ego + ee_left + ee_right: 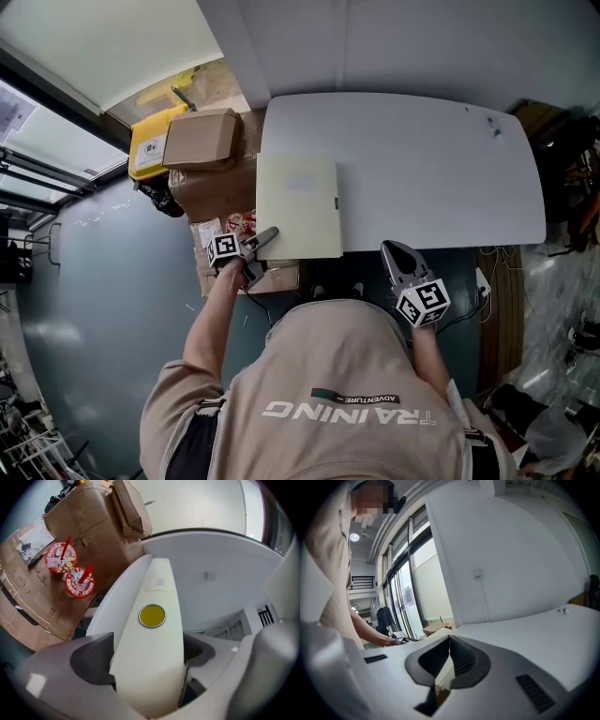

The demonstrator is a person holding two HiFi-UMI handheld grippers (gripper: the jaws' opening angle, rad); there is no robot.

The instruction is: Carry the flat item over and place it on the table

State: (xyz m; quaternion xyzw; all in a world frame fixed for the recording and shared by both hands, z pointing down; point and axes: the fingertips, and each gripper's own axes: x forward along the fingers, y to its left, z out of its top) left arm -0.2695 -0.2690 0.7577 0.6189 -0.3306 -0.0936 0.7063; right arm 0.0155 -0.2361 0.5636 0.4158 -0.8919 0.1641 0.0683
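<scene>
The room was a grey-floored corner by tall windows, with the white table filling most of what lay ahead of me. Cardboard boxes stood stacked just beside its left end. The cream folder lay flat on the table's near left part, its near edge right at the rim.

My left gripper sat at the folder's near left corner. The jaws stood round the spine, but a dark sliver showed beside one pad, so I read them as released, not pinching. My right gripper hung near the table edge, jaws closed together on nothing.

With the folder so close to the rim, I judged the best move was to back the left jaws straight off the spine without snagging its yellow stud.
</scene>
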